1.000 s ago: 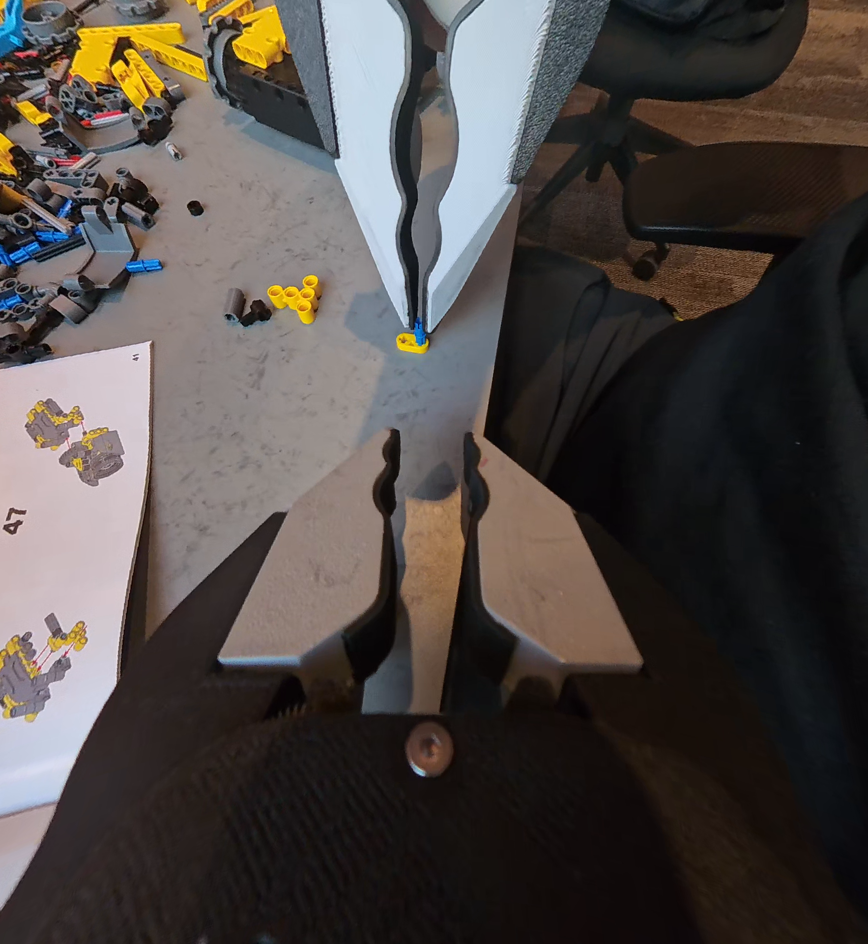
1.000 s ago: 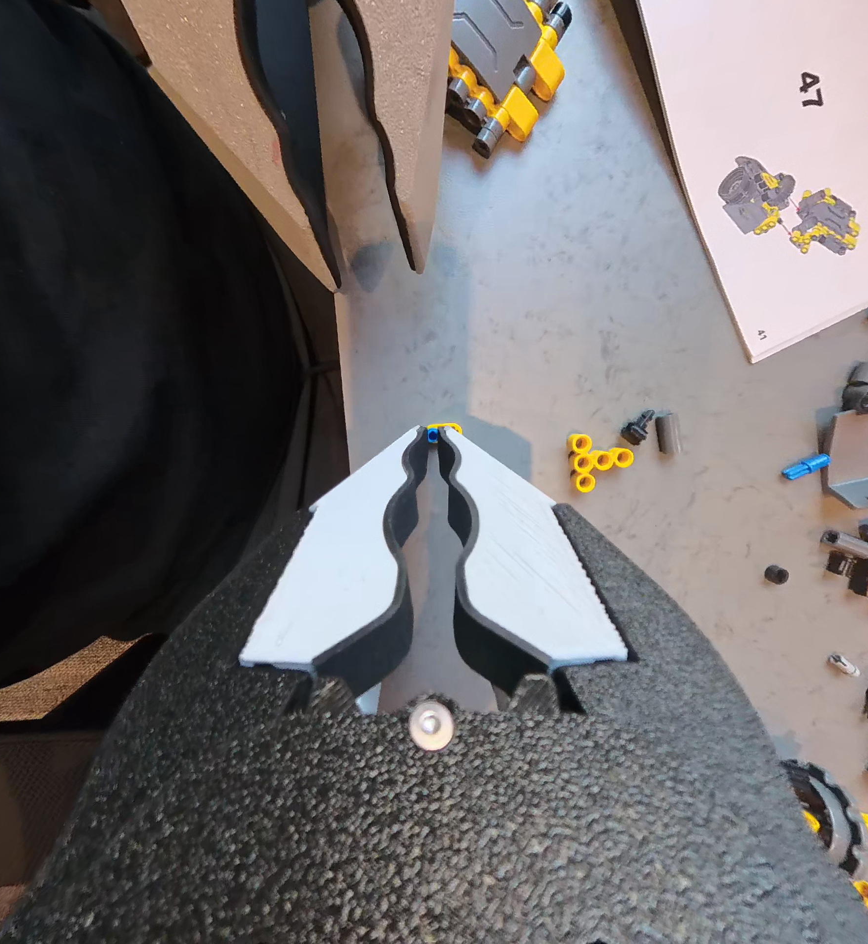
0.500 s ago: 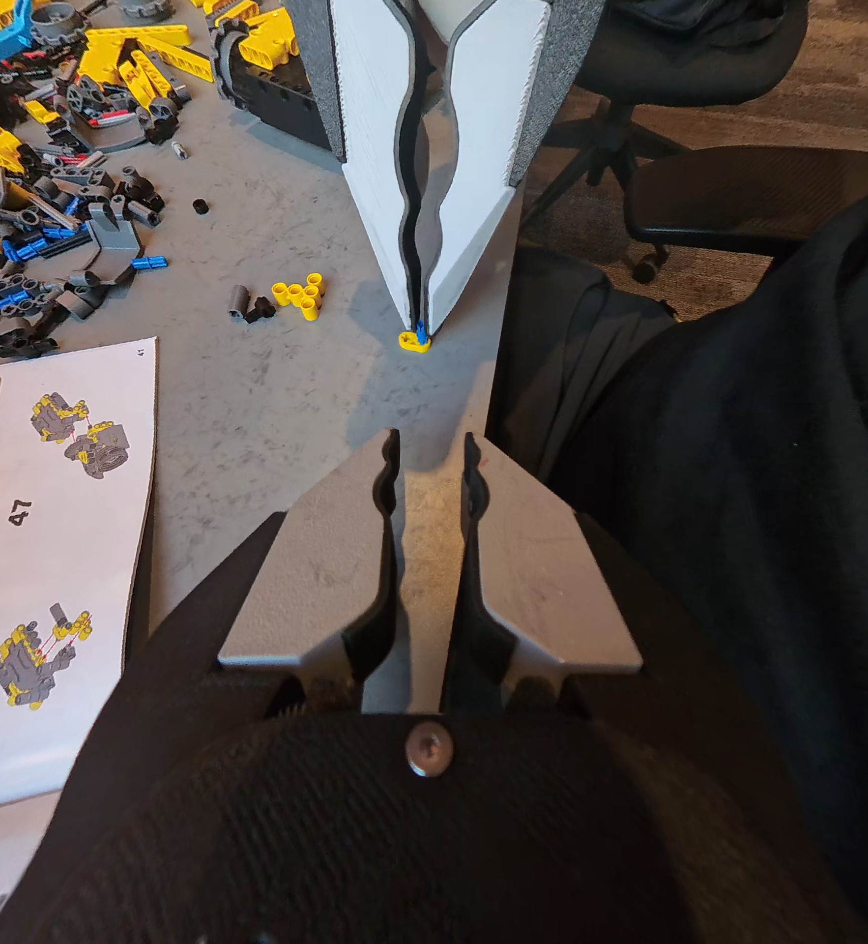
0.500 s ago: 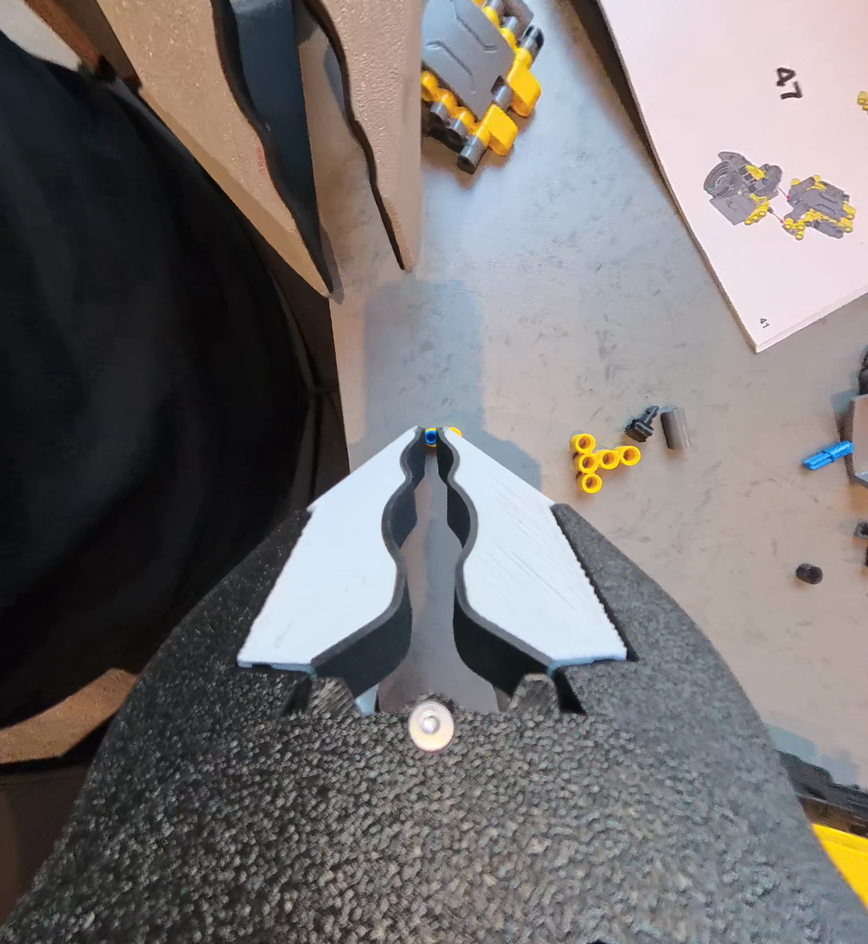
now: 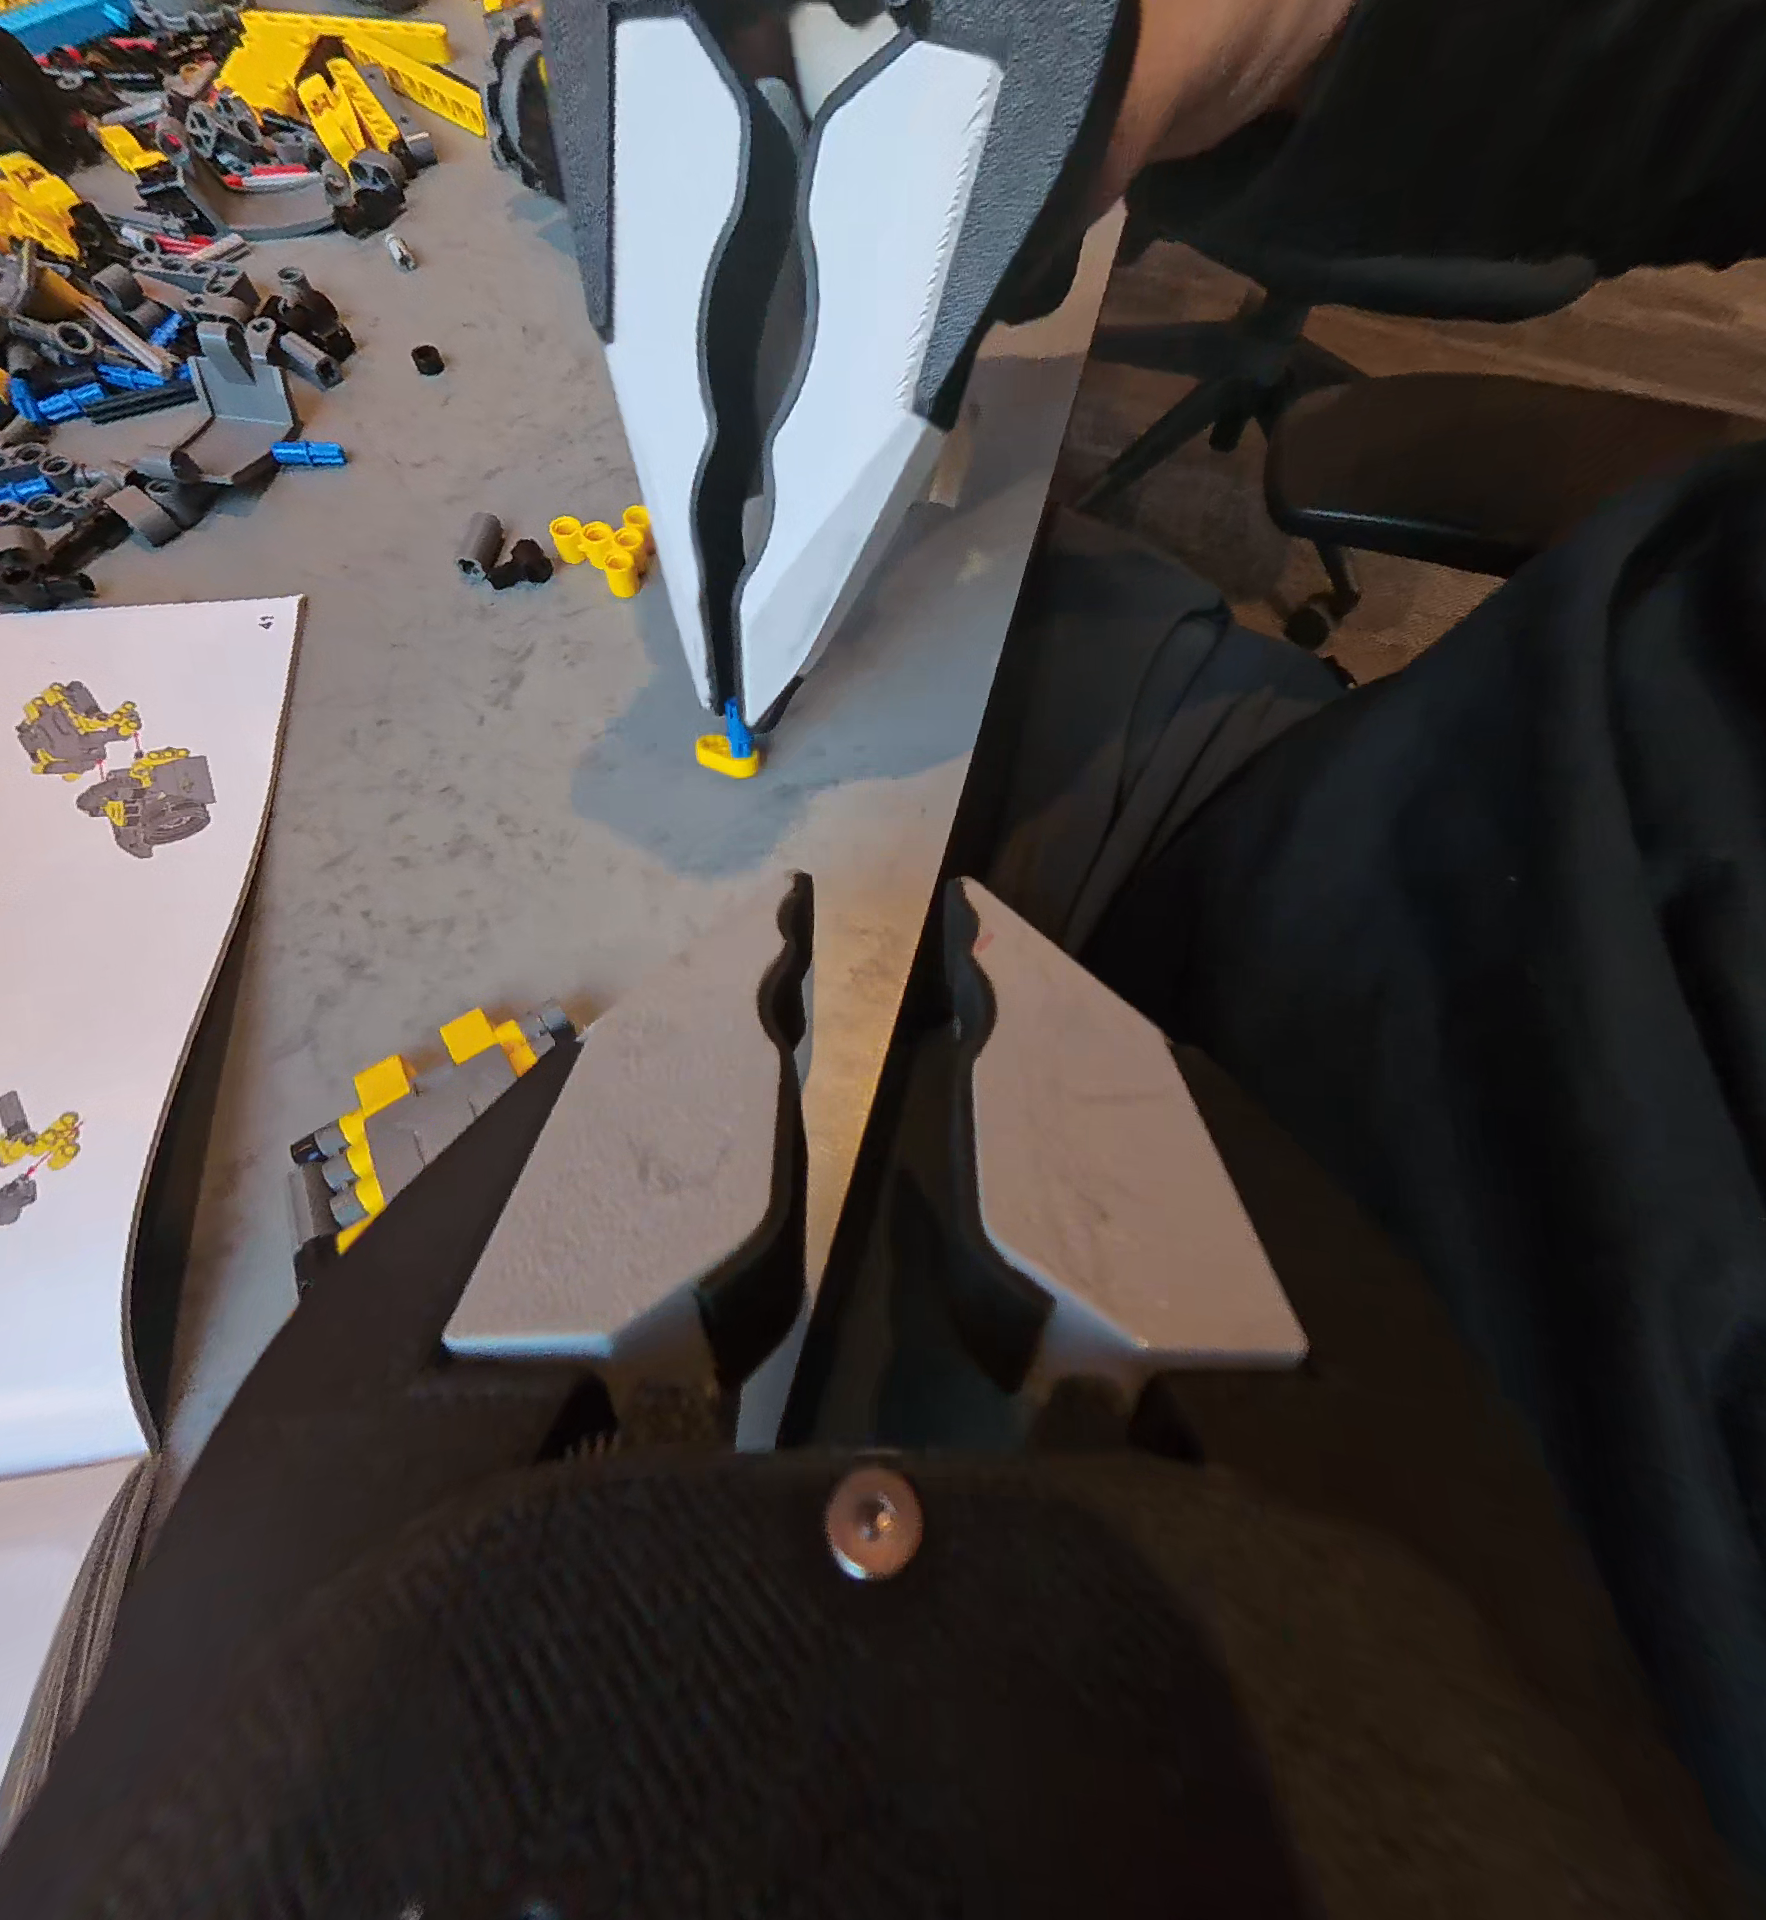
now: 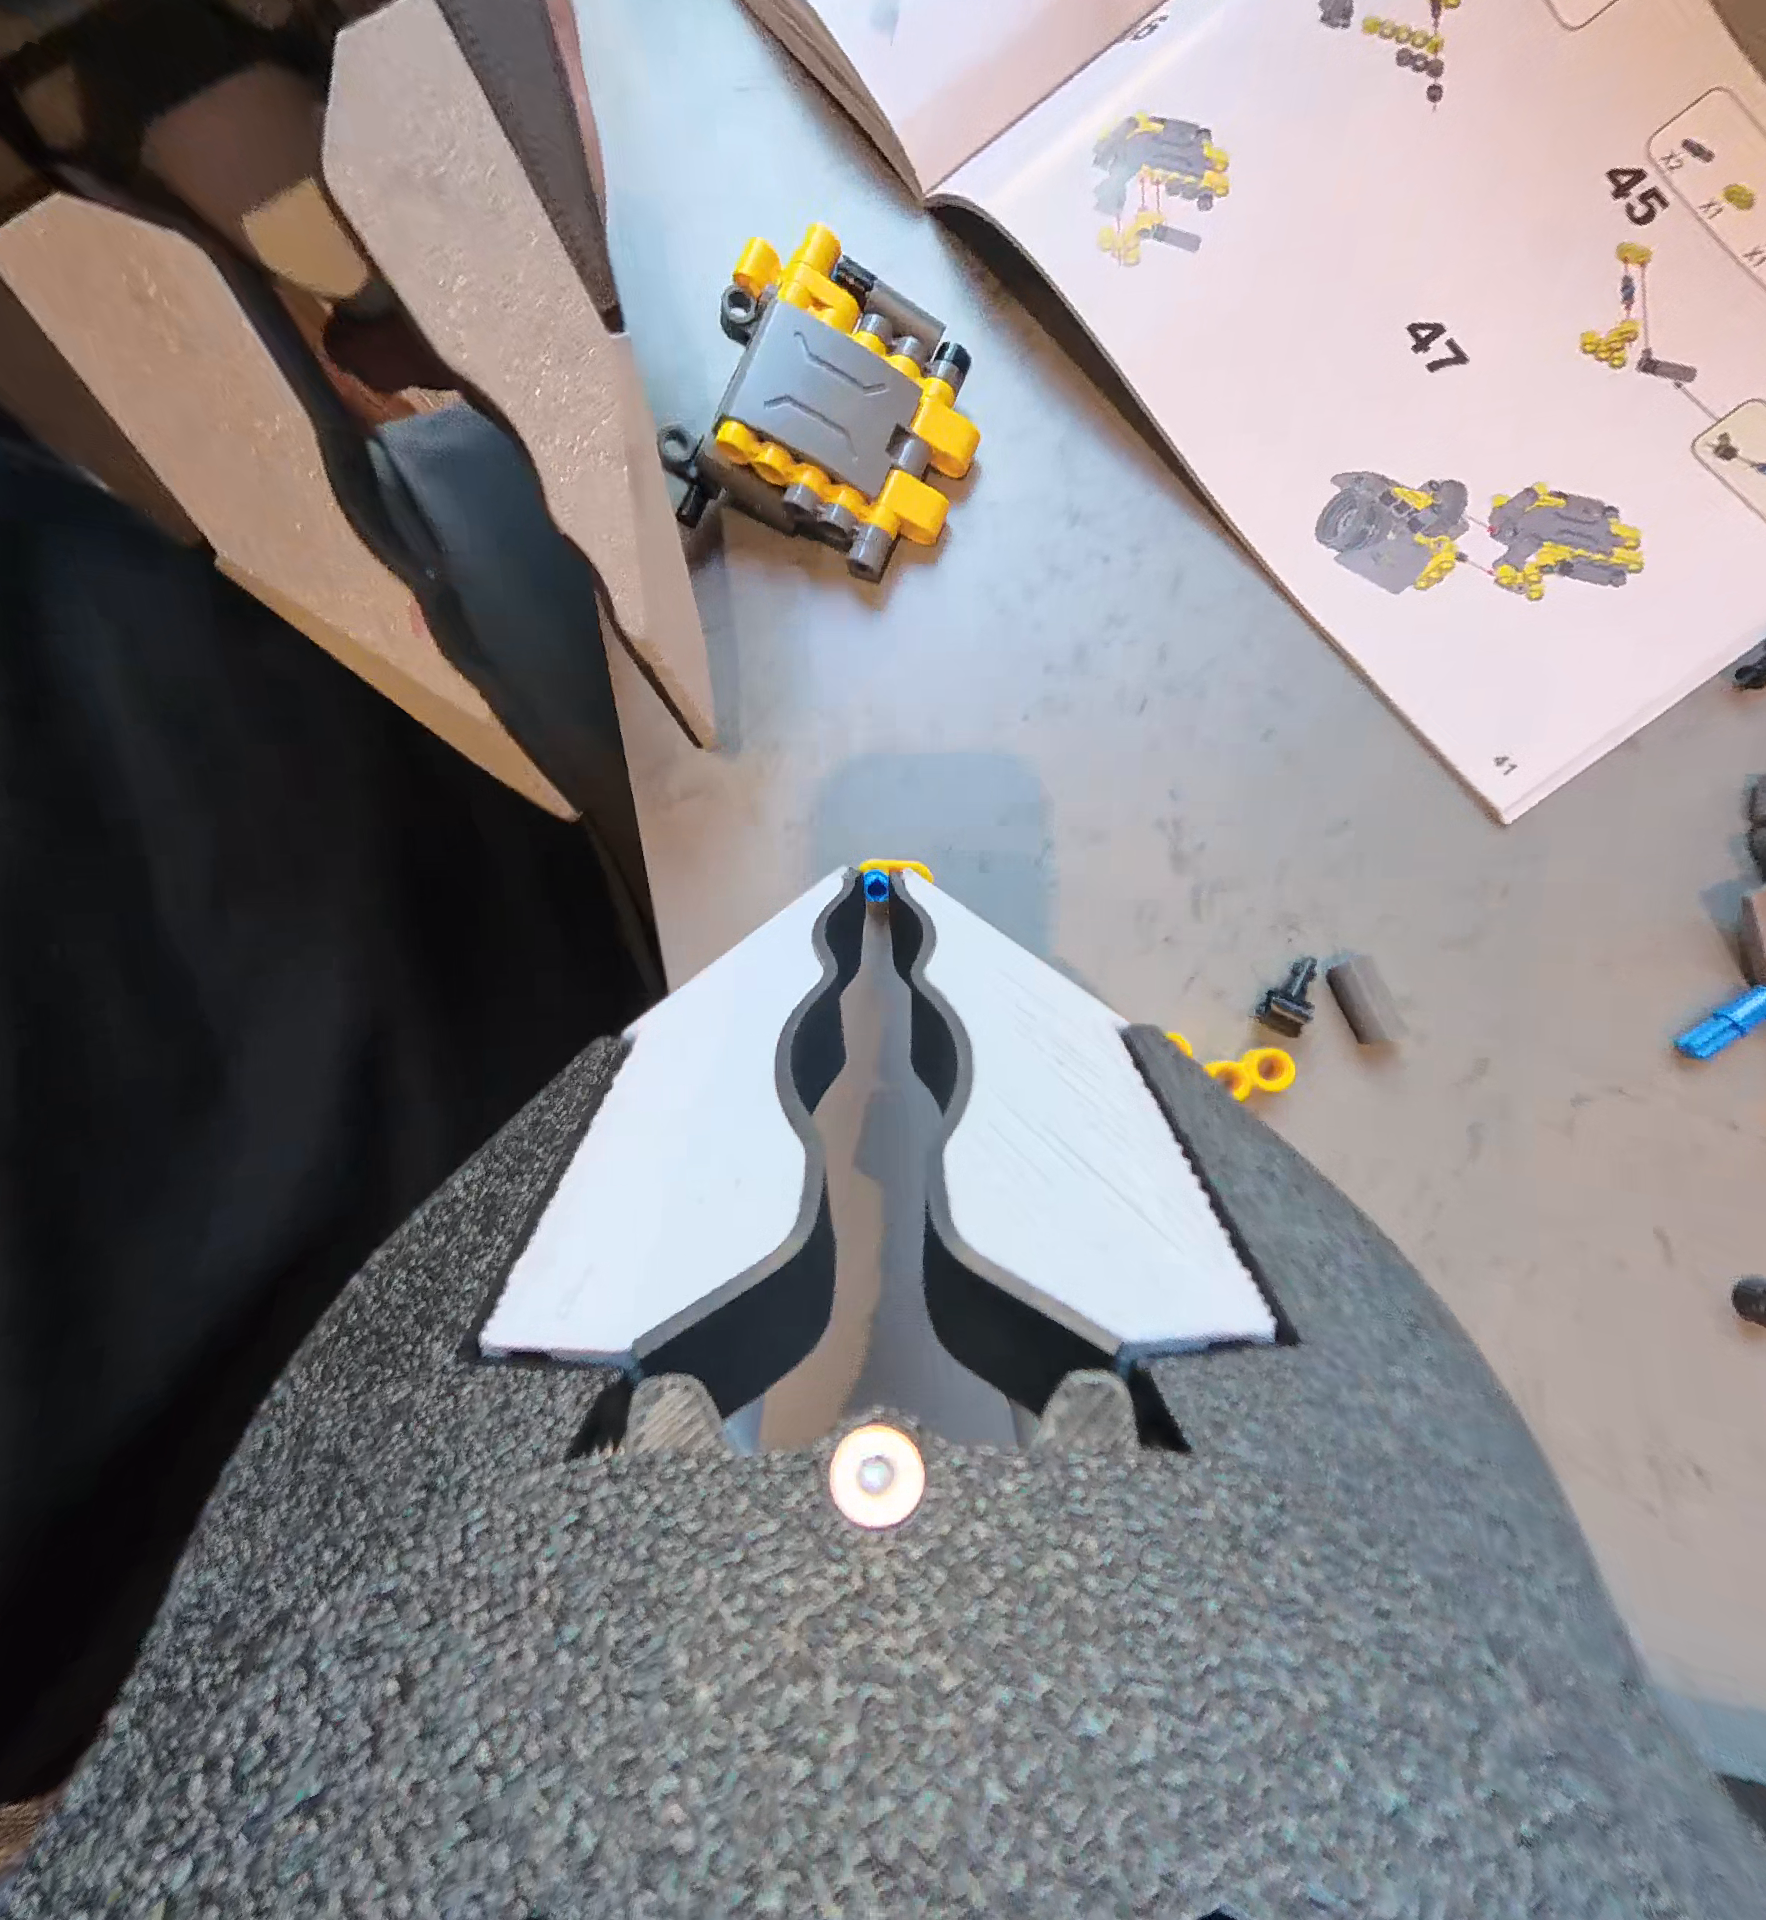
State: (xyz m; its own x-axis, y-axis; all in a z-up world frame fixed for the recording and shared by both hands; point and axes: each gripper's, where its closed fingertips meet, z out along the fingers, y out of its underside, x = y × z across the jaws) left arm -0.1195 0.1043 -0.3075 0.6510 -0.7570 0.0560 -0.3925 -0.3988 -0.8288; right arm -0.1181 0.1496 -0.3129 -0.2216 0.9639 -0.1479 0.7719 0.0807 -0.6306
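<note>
At the far left of the left wrist view we see a heap of loose building pieces [image 5: 79, 343], yellow, grey, blue and black, cut off by the frame edge. Nearer lies an open instruction booklet [image 5: 79, 987], its left part out of frame. Just right of it sits a grey and yellow sub-assembly [image 5: 411, 1122], half hidden behind our left gripper [image 5: 879, 904]; the right wrist view shows it whole [image 6: 827, 416]. The left gripper's jaws stand apart with nothing between them, hanging over the near edge of the grey table [image 5: 463, 790].

Farther in, a small yellow connector cluster [image 5: 604, 545] is partly covered by our right gripper [image 5: 728, 707], beside a grey sleeve and a black pin too small to make out. The right gripper's jaws are clenched on a blue pin [image 6: 875, 886], whose lower end sits in a small yellow piece [image 5: 728, 755] on the table; from the right wrist view only a sliver of that piece shows [image 6: 894, 864].

At right, dark clothing [image 5: 1481, 1039] fills the frame, and an office chair is cut off beyond.
</note>
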